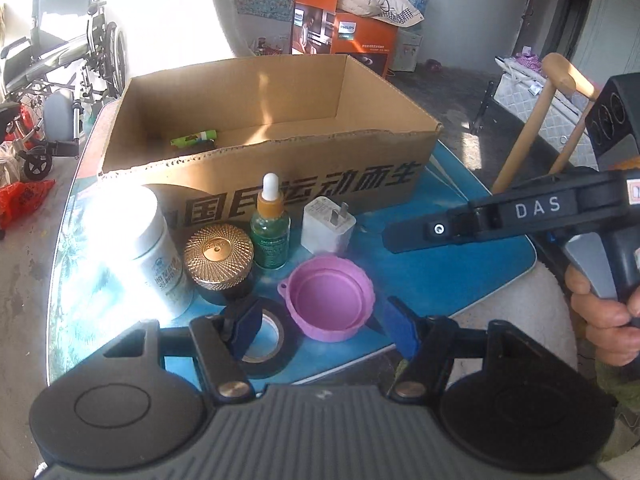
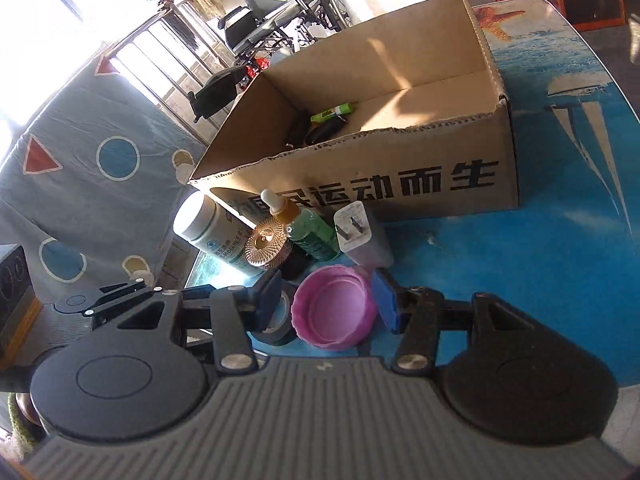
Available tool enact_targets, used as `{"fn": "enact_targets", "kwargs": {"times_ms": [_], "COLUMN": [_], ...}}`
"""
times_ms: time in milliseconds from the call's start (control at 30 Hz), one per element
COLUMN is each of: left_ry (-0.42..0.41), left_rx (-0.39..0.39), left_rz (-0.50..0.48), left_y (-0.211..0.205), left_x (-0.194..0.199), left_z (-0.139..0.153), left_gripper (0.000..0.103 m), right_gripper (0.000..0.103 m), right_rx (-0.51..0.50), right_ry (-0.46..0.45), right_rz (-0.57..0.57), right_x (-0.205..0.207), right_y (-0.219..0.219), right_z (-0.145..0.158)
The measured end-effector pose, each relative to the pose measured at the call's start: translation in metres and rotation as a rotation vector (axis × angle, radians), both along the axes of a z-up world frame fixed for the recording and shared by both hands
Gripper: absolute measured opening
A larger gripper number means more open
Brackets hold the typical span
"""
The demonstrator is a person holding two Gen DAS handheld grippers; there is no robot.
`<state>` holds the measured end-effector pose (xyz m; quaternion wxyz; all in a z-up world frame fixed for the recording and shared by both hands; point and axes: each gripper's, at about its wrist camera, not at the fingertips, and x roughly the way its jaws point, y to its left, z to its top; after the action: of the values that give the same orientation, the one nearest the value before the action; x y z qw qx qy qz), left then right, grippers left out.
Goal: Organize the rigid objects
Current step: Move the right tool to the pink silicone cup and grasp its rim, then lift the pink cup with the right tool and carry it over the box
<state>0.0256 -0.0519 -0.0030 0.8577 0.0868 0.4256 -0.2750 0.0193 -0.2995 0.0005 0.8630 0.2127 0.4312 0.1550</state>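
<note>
Blue table (image 2: 540, 260), cardboard box (image 2: 400, 184) mid-table, pink bowl (image 2: 334, 312) between right gripper (image 2: 326, 300) fingers

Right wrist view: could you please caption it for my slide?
Open right claw straddling a pink cup before the cardboard box.

On the desk (image 1: 460, 216) there are one box (image 1: 280, 176), one white jar (image 1: 148, 240), one gold-lid jar (image 1: 219, 258), one dropper bottle (image 1: 270, 232), one charger (image 1: 328, 226), one pink lid (image 1: 330, 300) and one tape roll (image 1: 264, 344).
</note>
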Motion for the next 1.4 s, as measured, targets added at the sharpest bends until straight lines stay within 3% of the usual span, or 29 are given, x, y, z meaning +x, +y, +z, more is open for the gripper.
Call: {"fn": "enact_targets", "kwargs": {"times_ms": [100, 267, 433, 1133, 1400], "left_ry": [-0.019, -0.025, -0.047, -0.036, -0.028], "left_rx": [0.06, 0.125, 0.163, 0.217, 0.221], "left_rz": [-0.035, -0.048, -0.058, -0.166, -0.138], "left_y": [-0.013, -0.028, -0.035, -0.072, -0.074], "left_x": [-0.007, -0.006, -0.005, -0.001, 0.004], "left_z": [-0.017, -0.037, -0.046, -0.067, -0.067], "left_gripper": [0.068, 0.068, 0.067, 0.075, 0.072], "right_gripper": [0.042, 0.022, 0.011, 0.01, 0.01], "right_rx": [-0.113, -0.268, -0.324, -0.266, -0.239], "right_ry": [0.0, -0.007, 0.026, 0.073, 0.065], "right_rz": [0.013, 0.058, 0.076, 0.026, 0.022], "right_x": [0.002, 0.02, 0.03, 0.012, 0.009], "right_y": [0.021, 0.048, 0.057, 0.027, 0.028], "right_z": [-0.015, -0.037, -0.056, -0.06, -0.06]}}
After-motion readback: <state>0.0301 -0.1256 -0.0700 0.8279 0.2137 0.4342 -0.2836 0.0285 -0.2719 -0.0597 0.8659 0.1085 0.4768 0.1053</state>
